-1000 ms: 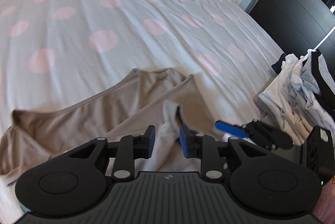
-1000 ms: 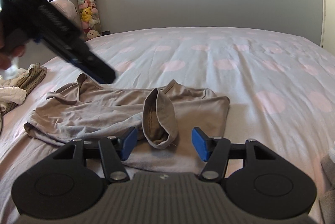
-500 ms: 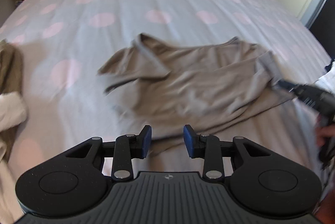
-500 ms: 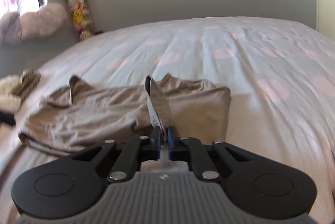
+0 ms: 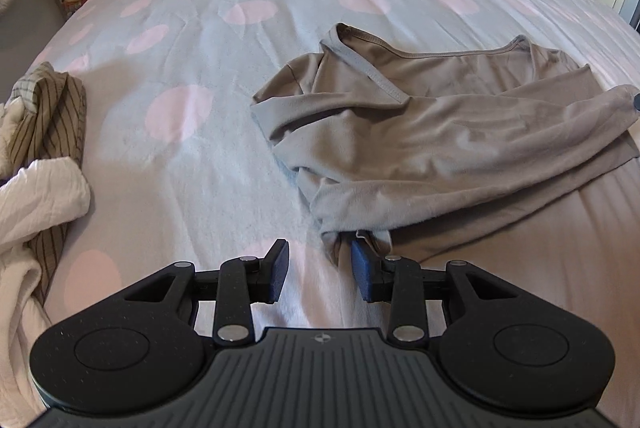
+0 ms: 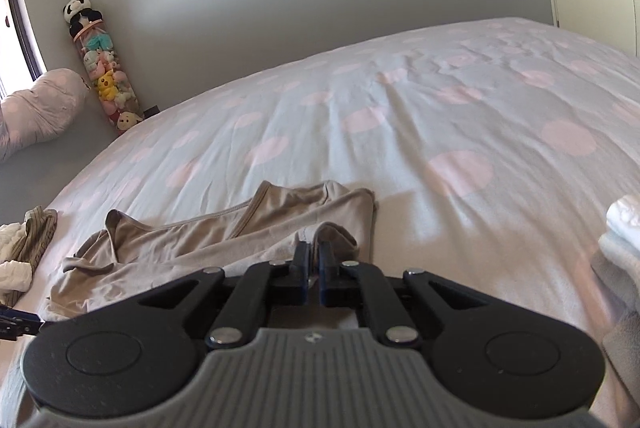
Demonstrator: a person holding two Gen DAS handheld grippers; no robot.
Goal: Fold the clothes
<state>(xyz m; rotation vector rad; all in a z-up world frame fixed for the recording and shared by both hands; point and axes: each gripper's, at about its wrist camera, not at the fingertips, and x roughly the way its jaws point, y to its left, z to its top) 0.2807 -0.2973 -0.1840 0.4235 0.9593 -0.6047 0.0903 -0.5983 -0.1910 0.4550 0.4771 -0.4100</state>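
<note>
A beige top (image 5: 432, 131) lies crumpled on the polka-dot bed cover (image 5: 180, 39). My left gripper (image 5: 320, 270) is open, low over the bed at the garment's near-left corner; that corner bunches against the right finger's pad (image 5: 362, 264). In the right wrist view the same top (image 6: 224, 244) spreads to the left, and my right gripper (image 6: 314, 268) is shut on its near-right corner, which stands up as a small fold just past the fingertips. The tip of the left gripper (image 6: 20, 320) shows at the far left edge.
A pile of striped and white clothes (image 5: 44, 163) lies at the bed's left edge. Folded white cloth (image 6: 624, 228) sits at the right. A tube of plush toys (image 6: 102, 67) and a pillow (image 6: 36, 107) are by the far wall.
My right gripper closed on the garment's corner and holds it low on the bed. My left gripper let go of the cloth, swung left and came down at the garment's near-left corner.
</note>
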